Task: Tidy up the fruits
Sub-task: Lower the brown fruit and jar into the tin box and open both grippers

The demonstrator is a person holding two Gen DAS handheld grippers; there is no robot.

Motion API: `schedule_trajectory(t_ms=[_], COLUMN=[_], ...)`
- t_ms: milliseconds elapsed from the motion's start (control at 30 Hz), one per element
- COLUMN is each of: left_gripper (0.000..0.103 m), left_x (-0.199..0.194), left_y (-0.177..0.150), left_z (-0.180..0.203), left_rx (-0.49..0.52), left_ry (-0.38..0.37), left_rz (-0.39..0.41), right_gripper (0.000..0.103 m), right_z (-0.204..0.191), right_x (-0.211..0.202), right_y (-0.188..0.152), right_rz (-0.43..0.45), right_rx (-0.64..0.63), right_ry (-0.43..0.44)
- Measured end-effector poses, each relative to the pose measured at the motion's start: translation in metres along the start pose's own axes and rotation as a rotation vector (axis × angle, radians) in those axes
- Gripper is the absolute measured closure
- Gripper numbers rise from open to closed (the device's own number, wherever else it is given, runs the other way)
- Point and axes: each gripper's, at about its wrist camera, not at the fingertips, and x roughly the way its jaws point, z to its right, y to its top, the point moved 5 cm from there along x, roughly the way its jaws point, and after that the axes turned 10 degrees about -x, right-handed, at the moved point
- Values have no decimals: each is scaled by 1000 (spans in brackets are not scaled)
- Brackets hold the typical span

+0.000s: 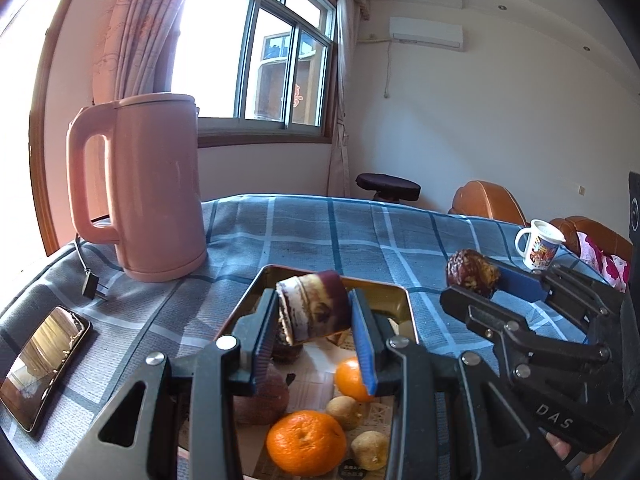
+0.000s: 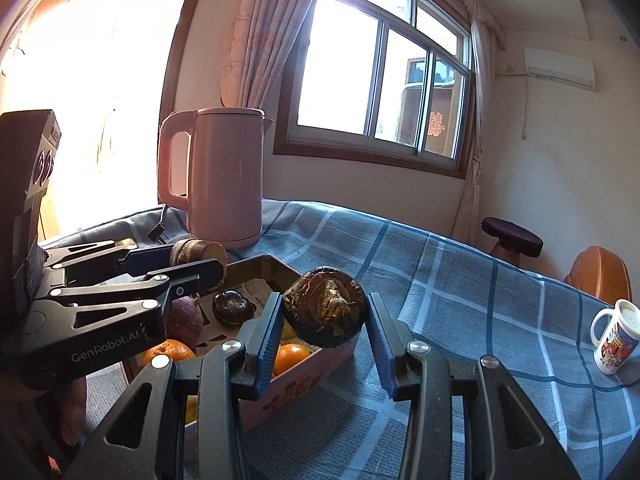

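My left gripper (image 1: 314,316) is shut on a dark purple cut fruit piece (image 1: 314,308) and holds it above the gold tin tray (image 1: 384,296). The tray holds two oranges (image 1: 306,442), small brown fruits (image 1: 342,412) and a reddish-brown fruit (image 1: 264,400). My right gripper (image 2: 324,316) is shut on a dark, wrinkled round fruit (image 2: 324,306) held over the tray's right edge (image 2: 304,384). In the left wrist view the right gripper (image 1: 476,280) and its fruit (image 1: 472,272) are to the right of the tray. The left gripper (image 2: 200,260) shows in the right wrist view.
A pink kettle (image 1: 148,188) stands behind the tray on the blue checked cloth (image 1: 320,232), its plug and cord (image 1: 90,280) beside it. A phone (image 1: 44,364) lies at the left. A white mug (image 2: 614,338) stands at the right. Orange chairs (image 1: 488,200) and a stool (image 1: 388,186) are beyond the table.
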Motion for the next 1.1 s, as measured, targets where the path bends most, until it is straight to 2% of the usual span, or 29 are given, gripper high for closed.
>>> schedule_trajectory(t_ms=[500,1100], left_gripper=[65,65], left_x=[-2,3], left_y=[5,2], left_z=[-26,-45], left_rx=[-16,-25], left_ry=[47,80], left_rz=[-3,-33], right_gripper=[60,60], right_z=[-26,-42], right_x=[12,29], right_y=[13,9], right_rz=[5,-22], right_rx=[-33,-37], right_ry=[49,84])
